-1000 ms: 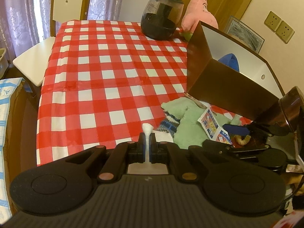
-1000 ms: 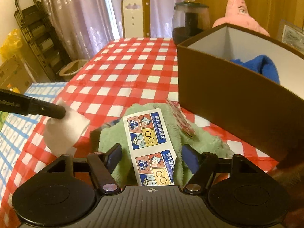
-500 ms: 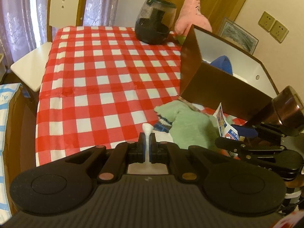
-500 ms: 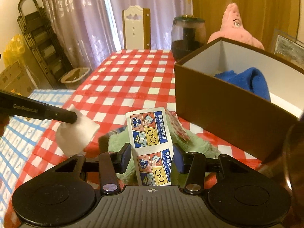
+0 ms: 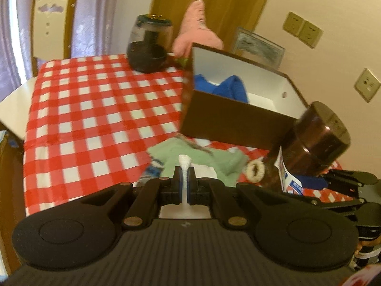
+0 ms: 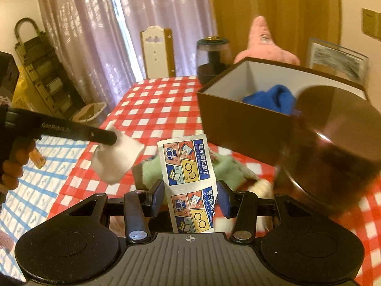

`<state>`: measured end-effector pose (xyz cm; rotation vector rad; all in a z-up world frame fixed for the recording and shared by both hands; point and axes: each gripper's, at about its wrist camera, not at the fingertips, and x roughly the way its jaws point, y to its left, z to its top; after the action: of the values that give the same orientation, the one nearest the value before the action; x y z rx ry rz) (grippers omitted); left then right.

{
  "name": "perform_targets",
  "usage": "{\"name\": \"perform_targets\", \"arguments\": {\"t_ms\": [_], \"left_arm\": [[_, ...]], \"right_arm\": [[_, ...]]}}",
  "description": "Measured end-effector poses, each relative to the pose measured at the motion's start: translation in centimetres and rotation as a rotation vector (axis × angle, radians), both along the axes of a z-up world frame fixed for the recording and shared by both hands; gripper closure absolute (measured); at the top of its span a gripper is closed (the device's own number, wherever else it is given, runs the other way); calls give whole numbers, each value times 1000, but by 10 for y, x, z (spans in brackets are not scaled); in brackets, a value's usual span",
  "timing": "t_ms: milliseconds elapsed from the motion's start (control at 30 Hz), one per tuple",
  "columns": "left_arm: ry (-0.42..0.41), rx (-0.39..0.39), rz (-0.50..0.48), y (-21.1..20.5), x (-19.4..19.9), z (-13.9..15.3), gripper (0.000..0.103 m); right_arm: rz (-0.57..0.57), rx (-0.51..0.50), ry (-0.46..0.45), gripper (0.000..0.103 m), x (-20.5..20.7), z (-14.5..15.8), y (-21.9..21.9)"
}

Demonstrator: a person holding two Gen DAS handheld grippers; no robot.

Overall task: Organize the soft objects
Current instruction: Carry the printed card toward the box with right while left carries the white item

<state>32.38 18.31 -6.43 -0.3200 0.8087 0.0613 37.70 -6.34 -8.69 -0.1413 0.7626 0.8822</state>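
Observation:
My left gripper (image 5: 183,183) is shut on a small white cloth pad (image 5: 184,164), lifted above the near table edge; the right wrist view shows the same pad (image 6: 116,157) hanging from its tip. My right gripper (image 6: 190,195) is shut on a printed lens-wipes packet (image 6: 188,166), held upright over a green fuzzy cloth (image 6: 226,166) on the red-checked table (image 6: 154,109). The brown box (image 6: 243,124) beyond it holds a blue cloth (image 6: 273,100). In the left wrist view the packet (image 5: 289,178) shows at the right, near the green cloth (image 5: 190,152).
A glossy brown cylinder (image 6: 333,147) looms close on the right, beside a cream ring-shaped hair tie (image 5: 256,169). A dark jar (image 5: 150,47) and a pink star plush (image 5: 197,31) stand at the table's far end. A white chair (image 5: 52,23) is behind.
The right jaws closed on the wipes packet and lifted it off the green cloth. Both grippers rose, and the box and the blue cloth now show from higher up.

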Motion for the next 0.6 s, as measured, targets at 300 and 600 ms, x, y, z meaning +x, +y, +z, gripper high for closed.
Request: {"name": "perform_targets", "arguments": {"t_ms": [300,600], "left_arm": [[-42,9,-92,-39,16,13,101],[-94,25,-156,-71,38,29,101]], "right_arm": [[-122,-2,6,56,-15,12,-64],[-243,-35,3,56,-17,23,-134]]}}
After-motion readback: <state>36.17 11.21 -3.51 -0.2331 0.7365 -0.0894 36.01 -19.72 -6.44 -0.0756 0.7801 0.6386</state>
